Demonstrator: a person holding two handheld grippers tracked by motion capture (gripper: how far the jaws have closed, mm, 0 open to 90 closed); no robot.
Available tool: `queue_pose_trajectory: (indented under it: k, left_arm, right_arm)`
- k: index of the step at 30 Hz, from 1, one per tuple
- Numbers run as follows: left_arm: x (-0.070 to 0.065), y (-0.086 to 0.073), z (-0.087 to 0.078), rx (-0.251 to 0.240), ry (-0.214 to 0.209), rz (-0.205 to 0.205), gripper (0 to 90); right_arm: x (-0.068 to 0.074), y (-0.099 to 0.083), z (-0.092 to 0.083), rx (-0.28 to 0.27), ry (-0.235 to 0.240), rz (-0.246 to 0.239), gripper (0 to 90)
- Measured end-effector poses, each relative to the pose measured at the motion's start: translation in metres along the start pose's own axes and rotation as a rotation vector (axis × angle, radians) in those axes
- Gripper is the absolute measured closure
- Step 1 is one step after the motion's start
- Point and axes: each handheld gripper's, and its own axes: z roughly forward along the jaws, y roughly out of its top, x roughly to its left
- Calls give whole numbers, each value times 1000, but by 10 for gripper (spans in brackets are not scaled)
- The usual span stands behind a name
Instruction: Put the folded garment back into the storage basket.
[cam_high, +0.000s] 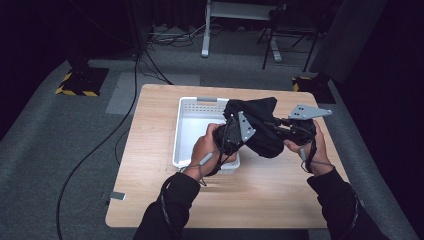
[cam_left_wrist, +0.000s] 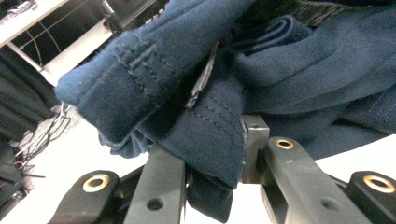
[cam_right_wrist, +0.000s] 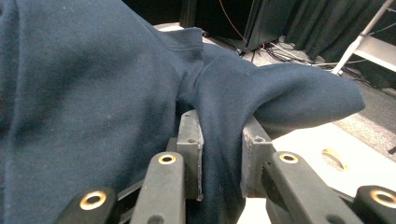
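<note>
Navy garment (cam_high: 260, 127) bunched between both hand-held grippers, lifted over white basket (cam_high: 192, 125); left hand-held gripper (cam_left_wrist: 215, 158) clamped on hem fold, right hand-held gripper (cam_right_wrist: 223, 154) clamped on fabric.

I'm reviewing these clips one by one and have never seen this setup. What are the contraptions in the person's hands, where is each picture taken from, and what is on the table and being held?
A person stands at a light wooden table and holds a hand-operated two-jaw gripper in each hand; there is no robot arm. The high view looks down from above the person's side. The other two pictures come from cameras riding on each gripper, looking along its black jaws. On the table sits a white plastic slotted basket. Both the left gripper and the right gripper are closed on a dark navy blue cloth garment, held bunched above the table, partly over the basket.
</note>
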Motion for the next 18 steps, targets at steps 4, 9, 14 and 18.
queue_pose_trajectory:
  k: [4, 9, 14, 18]
  left_arm:
    - [4, -6, -4, 1, 3, -11, 761]
    - [9, -16, -7, 9, 15, -29, 761]
    - [14, -24, -12, 14, 28, -46, 761]
    - [17, -30, -14, 14, 37, -65, 761]
  right_arm:
    - [4, 3, 6, 1, 9, -6, 742]
    - [12, 8, 19, 10, 27, -20, 741]
    - [17, 11, 26, 14, 37, -29, 741]
    - [22, 16, 36, 18, 49, -43, 742]
